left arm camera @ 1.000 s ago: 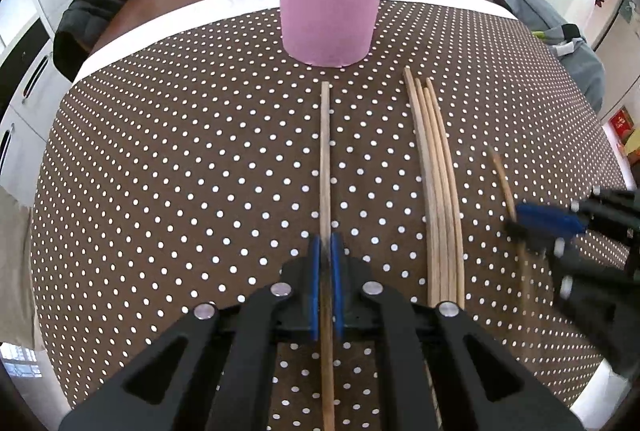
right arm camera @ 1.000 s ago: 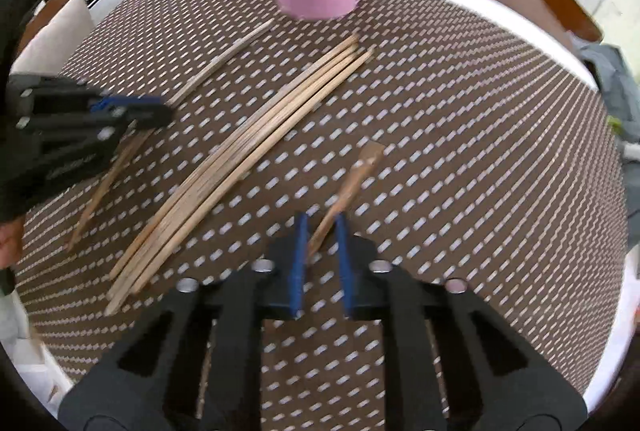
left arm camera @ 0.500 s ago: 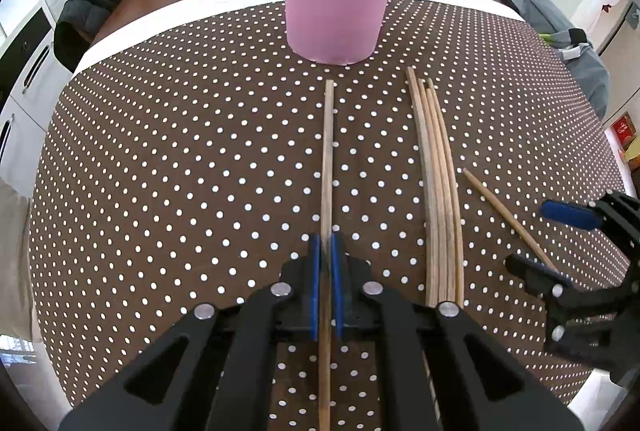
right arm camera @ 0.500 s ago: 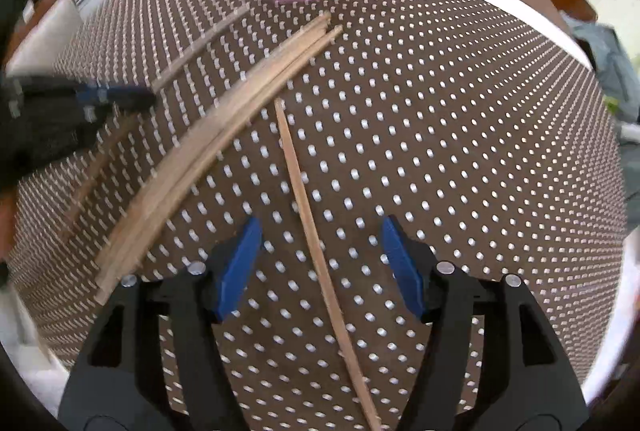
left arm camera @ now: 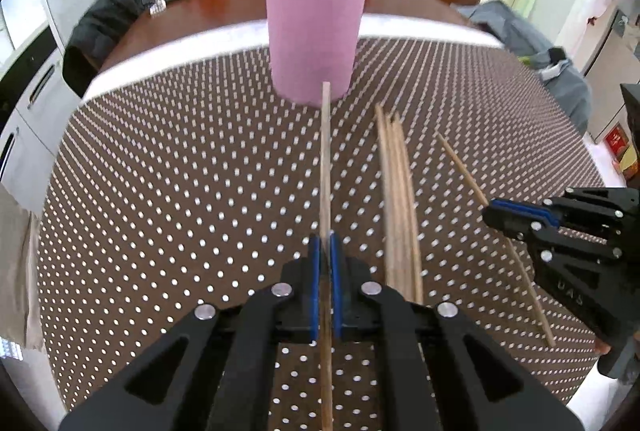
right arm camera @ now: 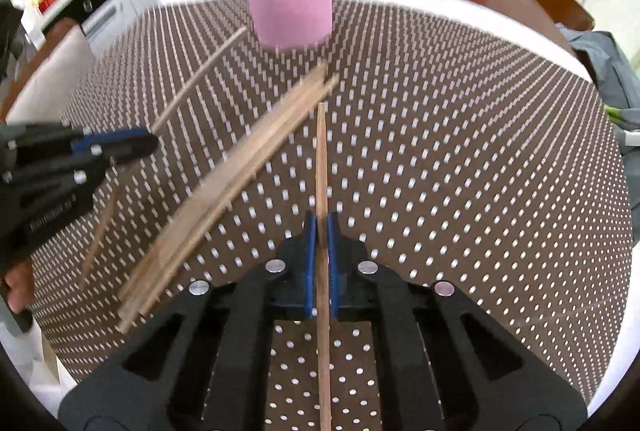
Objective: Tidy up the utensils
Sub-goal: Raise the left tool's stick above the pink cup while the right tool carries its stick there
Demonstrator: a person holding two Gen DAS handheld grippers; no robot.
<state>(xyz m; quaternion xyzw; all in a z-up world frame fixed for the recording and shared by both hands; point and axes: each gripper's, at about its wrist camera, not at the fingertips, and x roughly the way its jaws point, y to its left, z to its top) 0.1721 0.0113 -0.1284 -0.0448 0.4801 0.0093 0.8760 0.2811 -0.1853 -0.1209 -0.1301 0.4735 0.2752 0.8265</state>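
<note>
Now each hand-held gripper, left (left arm camera: pixel 325 251) and right (right arm camera: pixel 321 231), clenches one chopstick (lifted); next, drop them into the pink cup (left arm camera: pixel 314 43).

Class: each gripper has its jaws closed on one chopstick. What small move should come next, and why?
Probably carry the left gripper with its chopstick up toward the pink cup: the cup already holds chopsticks, and it stands straight ahead.

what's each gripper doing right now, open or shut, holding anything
Left gripper: shut on a chopstick.
Right gripper: shut on another chopstick.
</note>
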